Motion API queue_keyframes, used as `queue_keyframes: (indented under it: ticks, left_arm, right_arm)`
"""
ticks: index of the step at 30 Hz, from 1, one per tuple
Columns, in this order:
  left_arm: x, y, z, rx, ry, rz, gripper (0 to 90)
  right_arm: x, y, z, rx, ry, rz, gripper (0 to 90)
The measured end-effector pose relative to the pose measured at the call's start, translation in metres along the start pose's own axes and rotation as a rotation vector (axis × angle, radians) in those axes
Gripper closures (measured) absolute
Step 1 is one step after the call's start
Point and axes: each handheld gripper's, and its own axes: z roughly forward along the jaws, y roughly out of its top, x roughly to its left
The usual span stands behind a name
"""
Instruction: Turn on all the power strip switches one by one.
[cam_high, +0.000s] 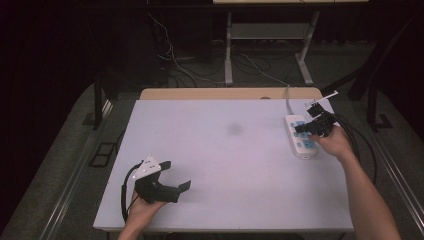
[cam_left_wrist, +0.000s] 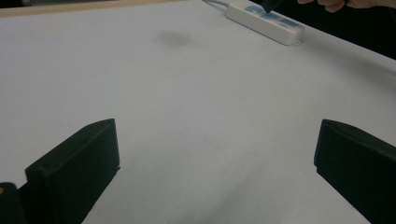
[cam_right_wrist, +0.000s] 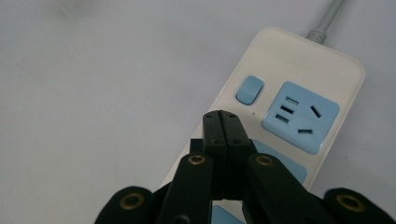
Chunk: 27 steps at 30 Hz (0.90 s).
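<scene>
A white power strip (cam_high: 302, 137) with blue sockets lies at the table's right side, its grey cord running toward the back edge. My right gripper (cam_high: 300, 129) hovers over it, jaws pressed together with nothing between them. In the right gripper view the shut tips (cam_right_wrist: 221, 115) sit just below a small blue switch (cam_right_wrist: 249, 89) and left of a blue socket (cam_right_wrist: 301, 116) on the power strip (cam_right_wrist: 261, 60). My left gripper (cam_high: 176, 175) rests near the front left of the table, open and empty. From the left gripper view, the power strip (cam_left_wrist: 264, 22) lies far off at the top.
The white table top (cam_high: 225, 165) has a faint dark smudge (cam_high: 234, 129) near its middle back. A wooden edge (cam_high: 230, 93) runs along the far side. Cables (cam_high: 357, 137) trail off the right edge behind my right hand.
</scene>
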Motion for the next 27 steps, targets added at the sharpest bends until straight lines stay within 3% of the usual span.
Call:
queue_keyframes:
  ticks: [7, 13, 27]
  left_arm:
    - [0.0004, 0.0002, 0.0002, 0.000, 0.004, 0.000, 0.0]
    - [-0.0001, -0.0001, 0.0005, 0.003, 0.000, 0.001, 0.0]
    - [-0.0006, -0.0002, 0.0022, 0.011, -0.002, 0.011, 0.0]
  right_arm:
    - [0.0007, -0.0002, 0.0048, 0.005, -0.001, 0.011, 90.0]
    - [0.0048, 0.0006, 0.0060, 0.017, -0.029, -0.016, 90.0]
    - [0.0035, -0.0060, 0.0078, -0.024, -0.020, -0.004, 90.0]
